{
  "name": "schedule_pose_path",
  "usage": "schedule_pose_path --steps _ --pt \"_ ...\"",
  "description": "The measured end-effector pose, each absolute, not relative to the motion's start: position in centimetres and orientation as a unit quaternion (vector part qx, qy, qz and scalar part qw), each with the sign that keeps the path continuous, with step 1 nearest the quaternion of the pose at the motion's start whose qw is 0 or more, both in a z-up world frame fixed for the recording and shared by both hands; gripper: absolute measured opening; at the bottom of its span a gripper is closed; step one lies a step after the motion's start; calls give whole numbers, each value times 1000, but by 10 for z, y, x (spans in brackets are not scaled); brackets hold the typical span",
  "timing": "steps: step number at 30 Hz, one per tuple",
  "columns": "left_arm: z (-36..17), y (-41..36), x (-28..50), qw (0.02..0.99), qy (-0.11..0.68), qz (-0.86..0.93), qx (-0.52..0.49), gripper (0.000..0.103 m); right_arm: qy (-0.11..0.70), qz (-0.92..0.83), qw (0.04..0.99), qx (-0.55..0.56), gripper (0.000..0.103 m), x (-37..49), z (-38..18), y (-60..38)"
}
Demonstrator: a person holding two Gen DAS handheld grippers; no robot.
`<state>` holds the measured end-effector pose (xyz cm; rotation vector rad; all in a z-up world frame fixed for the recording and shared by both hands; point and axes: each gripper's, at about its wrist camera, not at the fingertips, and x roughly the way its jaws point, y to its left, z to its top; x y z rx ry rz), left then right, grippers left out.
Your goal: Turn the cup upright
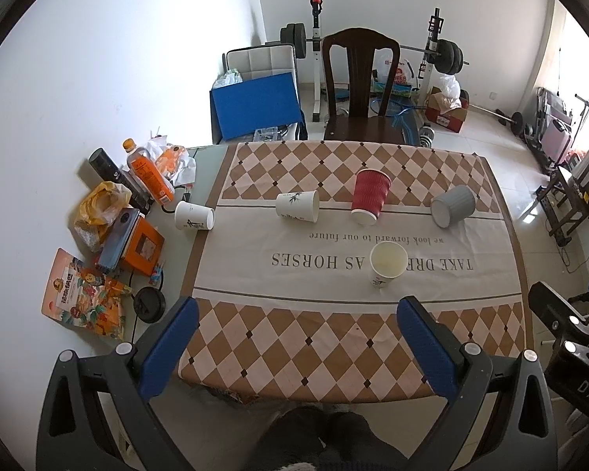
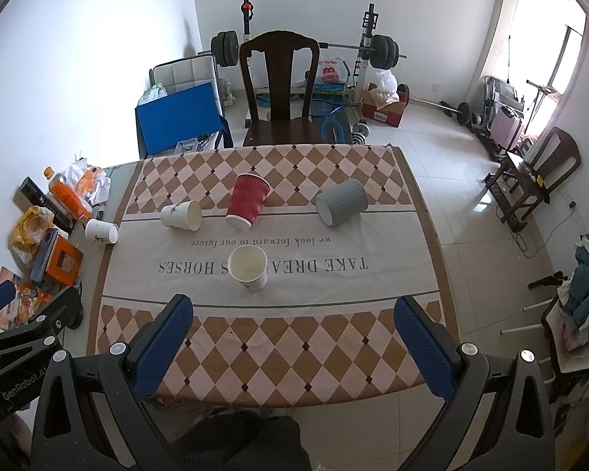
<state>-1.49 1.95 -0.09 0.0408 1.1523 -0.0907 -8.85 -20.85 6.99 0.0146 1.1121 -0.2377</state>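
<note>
A white paper cup (image 1: 387, 263) (image 2: 249, 268) stands upright on the tablecloth's text band. Behind it lie three cups on their sides: a white one (image 1: 297, 205) (image 2: 181, 215), a red ribbed one (image 1: 369, 195) (image 2: 248, 200) and a grey ribbed one (image 1: 451, 205) (image 2: 341, 201). Another white cup (image 1: 194, 216) (image 2: 102, 231) lies on its side at the cloth's left edge. My left gripper (image 1: 296, 314) and right gripper (image 2: 294, 314) are both open and empty, held above the table's near edge, apart from all cups.
Clutter sits on the table's left side: an orange bottle (image 1: 149, 174), an orange box (image 1: 141, 249), snack bags (image 1: 80, 294). A dark wooden chair (image 1: 359, 86) stands behind the table, with weight equipment (image 2: 373, 51) beyond. The other gripper shows at each view's edge (image 1: 569, 337).
</note>
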Motion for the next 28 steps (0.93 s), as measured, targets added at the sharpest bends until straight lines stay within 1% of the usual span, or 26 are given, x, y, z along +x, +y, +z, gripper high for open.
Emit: schedule_pose_path --steps 28 --pt "1 13 -17 839 541 -48 18 103 525 -111 844 6 103 -88 72 -207"
